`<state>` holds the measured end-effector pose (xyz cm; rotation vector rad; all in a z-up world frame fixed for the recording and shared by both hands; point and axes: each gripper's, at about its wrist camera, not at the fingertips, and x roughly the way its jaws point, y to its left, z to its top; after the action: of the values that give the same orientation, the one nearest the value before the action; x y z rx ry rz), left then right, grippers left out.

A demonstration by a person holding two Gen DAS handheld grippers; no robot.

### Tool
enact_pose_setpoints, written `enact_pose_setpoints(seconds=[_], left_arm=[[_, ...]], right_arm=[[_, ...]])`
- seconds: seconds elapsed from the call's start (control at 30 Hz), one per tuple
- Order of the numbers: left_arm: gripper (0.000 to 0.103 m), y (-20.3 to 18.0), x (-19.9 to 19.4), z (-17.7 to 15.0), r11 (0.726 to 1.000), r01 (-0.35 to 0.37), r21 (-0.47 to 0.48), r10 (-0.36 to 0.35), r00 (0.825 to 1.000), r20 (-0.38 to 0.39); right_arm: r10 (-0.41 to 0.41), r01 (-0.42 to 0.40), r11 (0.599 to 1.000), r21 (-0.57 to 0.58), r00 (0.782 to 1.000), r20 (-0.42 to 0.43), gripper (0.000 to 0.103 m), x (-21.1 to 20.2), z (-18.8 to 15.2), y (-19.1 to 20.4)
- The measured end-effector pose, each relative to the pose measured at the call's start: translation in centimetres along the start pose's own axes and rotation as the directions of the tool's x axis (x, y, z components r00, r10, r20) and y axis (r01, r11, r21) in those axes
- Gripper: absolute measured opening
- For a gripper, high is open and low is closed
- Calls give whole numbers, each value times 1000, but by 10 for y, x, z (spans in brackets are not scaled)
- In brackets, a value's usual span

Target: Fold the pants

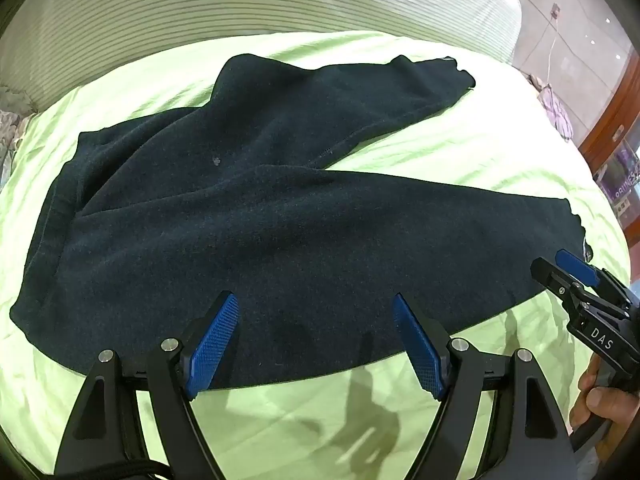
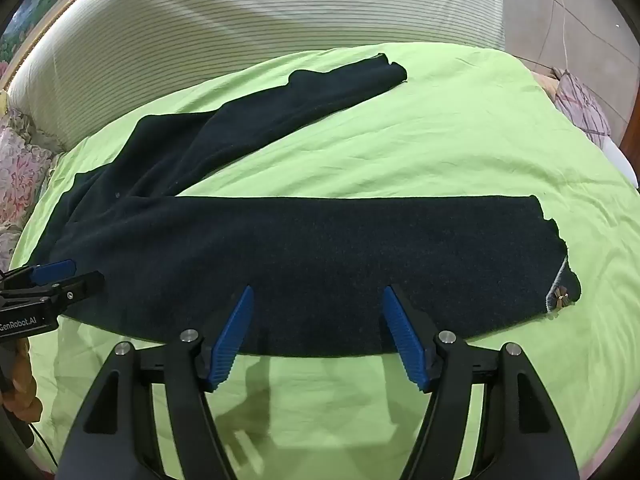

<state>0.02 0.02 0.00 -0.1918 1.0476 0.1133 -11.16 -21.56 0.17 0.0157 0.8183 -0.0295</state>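
Observation:
Dark navy pants (image 1: 260, 208) lie spread on a light green bed sheet (image 1: 460, 152), waistband to the left, the two legs splayed apart to the right. They also show in the right wrist view (image 2: 320, 256). My left gripper (image 1: 316, 312) is open and empty, hovering over the near edge of the near leg. My right gripper (image 2: 318, 300) is open and empty, over the near edge of the same leg further right. The right gripper also shows in the left wrist view (image 1: 560, 268), and the left gripper in the right wrist view (image 2: 76, 276).
A striped padded headboard (image 2: 260, 12) rises behind the bed. Floral pillows (image 2: 20, 168) lie at the left, a patterned pillow (image 2: 580, 100) at the right edge. A wooden cabinet (image 1: 616, 120) stands at the far right.

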Motion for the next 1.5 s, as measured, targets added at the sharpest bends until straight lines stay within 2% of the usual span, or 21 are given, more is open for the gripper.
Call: enact_pose_setpoints(seconds=[0.3,0.87,1.2,1.3,1.37,1.5], left_arm=[[80,5,1,6,1000,3,8,-3,1000,-5],[80,-3,1,-4,1000,7,7,-7,1000,2],[80,-11,7,-2,999,26,25,-25,998,-53],[80,-13,9,2,999,18,33,-16,998,-53],[80,-15,12,4,999,-11,50,14,999,-49],[80,-15,14,5,999,18,27,-15,995,-96]], right_arm=[[-4,4,1000,11,1000,7,71,-2,-1,0],[3,-4,999,39,1000,17,72,-5,1,-8],[8,-8,999,48,1000,14,72,-5,2,-12],[10,-11,999,51,1000,14,72,-3,5,-14],[13,-14,999,52,1000,17,72,-3,8,-15],[19,-20,998,54,1000,18,72,-1,11,-18]])
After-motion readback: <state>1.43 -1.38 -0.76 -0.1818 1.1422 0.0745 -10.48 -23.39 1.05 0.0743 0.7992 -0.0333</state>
